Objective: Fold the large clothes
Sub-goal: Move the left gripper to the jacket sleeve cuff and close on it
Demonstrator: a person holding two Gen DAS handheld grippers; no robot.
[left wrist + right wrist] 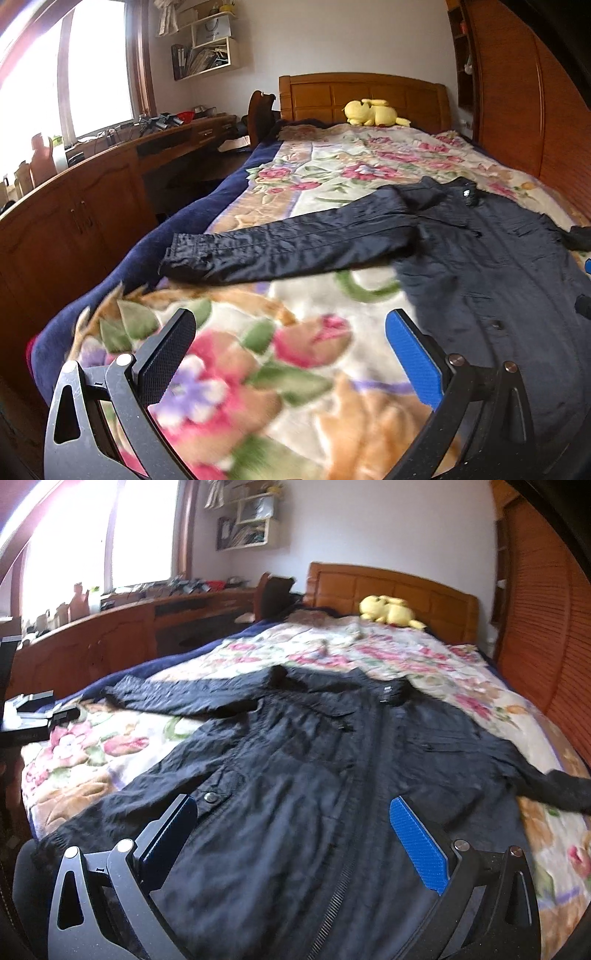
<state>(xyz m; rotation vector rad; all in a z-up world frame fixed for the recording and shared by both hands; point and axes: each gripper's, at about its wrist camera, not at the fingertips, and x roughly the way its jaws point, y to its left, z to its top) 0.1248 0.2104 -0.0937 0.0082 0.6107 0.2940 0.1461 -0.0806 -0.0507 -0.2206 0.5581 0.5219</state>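
A dark navy jacket (pixel 332 760) lies spread out, front up, on a floral blanket (pixel 258 354) covering the bed. Its left sleeve (pixel 288 247) stretches out sideways toward the bed's left edge. Its other sleeve (pixel 554 782) reaches to the right. My left gripper (pixel 291 332) hovers open over bare blanket, just left of the jacket's hem (pixel 491 332). In the right wrist view, my right gripper (pixel 295 819) hangs open above the jacket's lower front, near the zip, with nothing between its fingers.
A yellow plush toy (pixel 369 112) rests by the wooden headboard (pixel 362 92). A long wooden desk and cabinets (pixel 92 195) run along the left under a bright window. A wooden wardrobe (pixel 535 110) stands right of the bed. A dark blue cover (pixel 147 254) edges the bed's left side.
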